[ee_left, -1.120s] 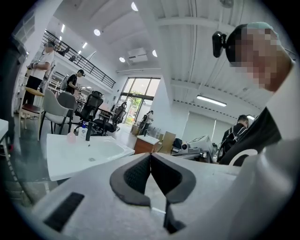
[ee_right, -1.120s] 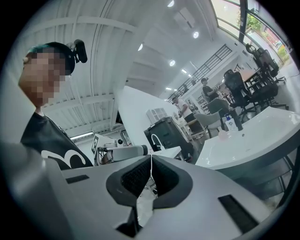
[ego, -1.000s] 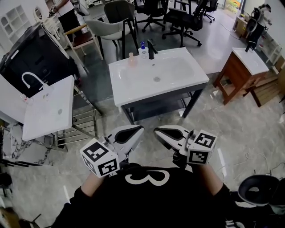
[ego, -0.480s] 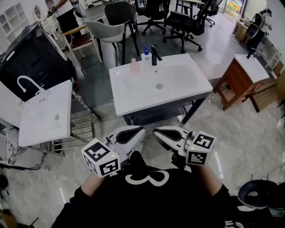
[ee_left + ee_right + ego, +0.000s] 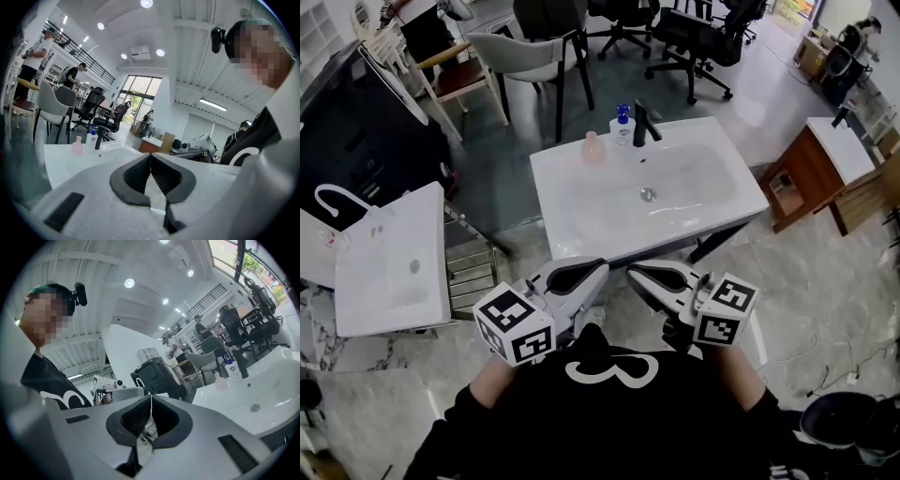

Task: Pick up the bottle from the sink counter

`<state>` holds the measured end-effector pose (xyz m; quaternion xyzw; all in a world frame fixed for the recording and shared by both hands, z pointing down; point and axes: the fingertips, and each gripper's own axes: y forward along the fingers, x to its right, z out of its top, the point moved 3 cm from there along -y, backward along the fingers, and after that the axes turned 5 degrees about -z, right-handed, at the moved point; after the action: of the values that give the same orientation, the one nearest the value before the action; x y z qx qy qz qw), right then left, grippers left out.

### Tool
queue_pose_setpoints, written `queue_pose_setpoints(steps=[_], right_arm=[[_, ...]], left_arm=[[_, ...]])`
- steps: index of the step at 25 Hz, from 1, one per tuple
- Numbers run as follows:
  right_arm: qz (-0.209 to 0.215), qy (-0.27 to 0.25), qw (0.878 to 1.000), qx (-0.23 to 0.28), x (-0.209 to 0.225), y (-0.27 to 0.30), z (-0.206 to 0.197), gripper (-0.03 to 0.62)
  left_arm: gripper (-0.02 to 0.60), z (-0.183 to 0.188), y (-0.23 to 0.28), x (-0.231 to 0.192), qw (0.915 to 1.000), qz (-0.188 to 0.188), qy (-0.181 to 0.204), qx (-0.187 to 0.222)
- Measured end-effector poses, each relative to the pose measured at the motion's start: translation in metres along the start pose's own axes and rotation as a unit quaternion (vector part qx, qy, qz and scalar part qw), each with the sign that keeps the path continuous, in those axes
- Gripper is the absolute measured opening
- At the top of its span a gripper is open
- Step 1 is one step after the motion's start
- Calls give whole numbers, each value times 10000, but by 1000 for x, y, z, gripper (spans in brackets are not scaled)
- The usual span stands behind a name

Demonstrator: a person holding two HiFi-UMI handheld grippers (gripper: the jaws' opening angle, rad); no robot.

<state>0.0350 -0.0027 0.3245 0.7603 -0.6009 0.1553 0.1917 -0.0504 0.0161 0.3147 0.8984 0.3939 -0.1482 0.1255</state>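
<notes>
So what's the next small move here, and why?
Probably reach the right gripper forward over the sink counter toward the pink bottle at its back, opening the jaws: both it and the left gripper are shut and empty, well short of the bottle.

sink counter [image 5: 572,202]: glossy white | faucet [image 5: 642,124]: matt black | floor [image 5: 825,281]: polished (marble-look) | pink bottle [image 5: 592,147]: translucent plastic
</notes>
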Motion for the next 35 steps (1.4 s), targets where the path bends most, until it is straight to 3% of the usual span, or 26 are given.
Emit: queue_pose_setpoints(steps=[13,28,35], right_arm=[[-516,222,9984,78,77,87,35,14],[-1005,363,9941,202,133,122,52,15],[-1165,462,9919,183,159,128,56,14]], left_arm=[[17,36,22,-123,9992,-335,-30,-227],[17,57,57,-198,9963,-714,157,-458],[17,64,76,-231,9961,-724,190,-463]])
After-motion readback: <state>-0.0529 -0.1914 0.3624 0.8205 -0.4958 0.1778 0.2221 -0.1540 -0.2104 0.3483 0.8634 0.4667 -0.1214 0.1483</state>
